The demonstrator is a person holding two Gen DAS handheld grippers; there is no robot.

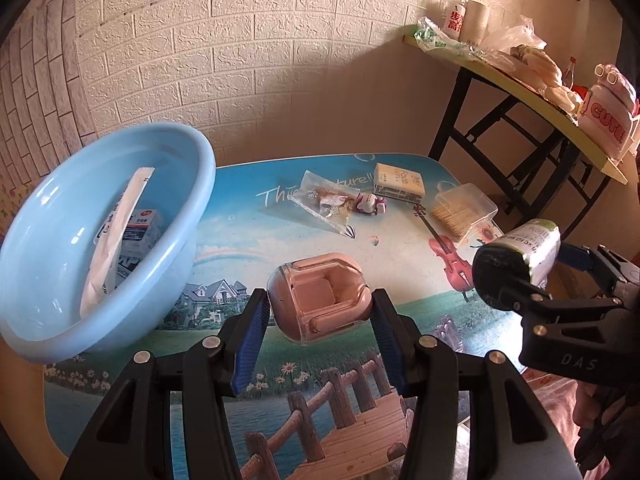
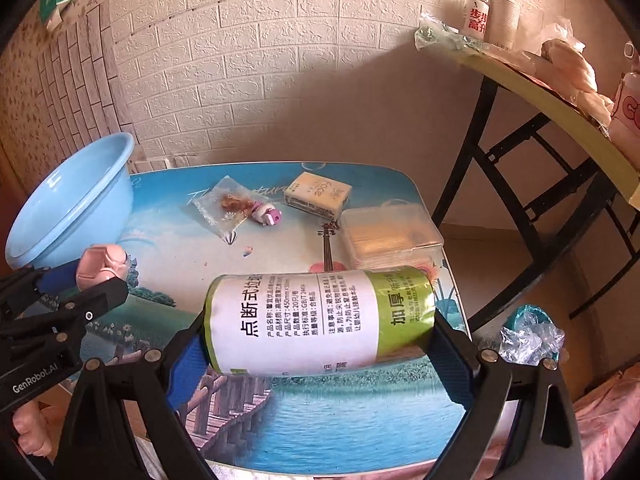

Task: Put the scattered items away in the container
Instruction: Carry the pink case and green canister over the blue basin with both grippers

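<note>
My left gripper is shut on a pink case with a clear lid, held above the picture-printed table. The same left gripper and pink case show at the left of the right wrist view. My right gripper is shut on a green-and-white roll of bin bags, gripped by its two ends and lying crosswise. In the left wrist view that roll hangs at the right in my right gripper. The light blue basin stands at the table's left, holding a white sachet and a small box.
On the table's far side lie a clear bag of small items, a pink-and-white toy, a yellow box and a clear box of toothpicks. A cluttered folding table stands to the right. Crumpled plastic lies by the near right corner.
</note>
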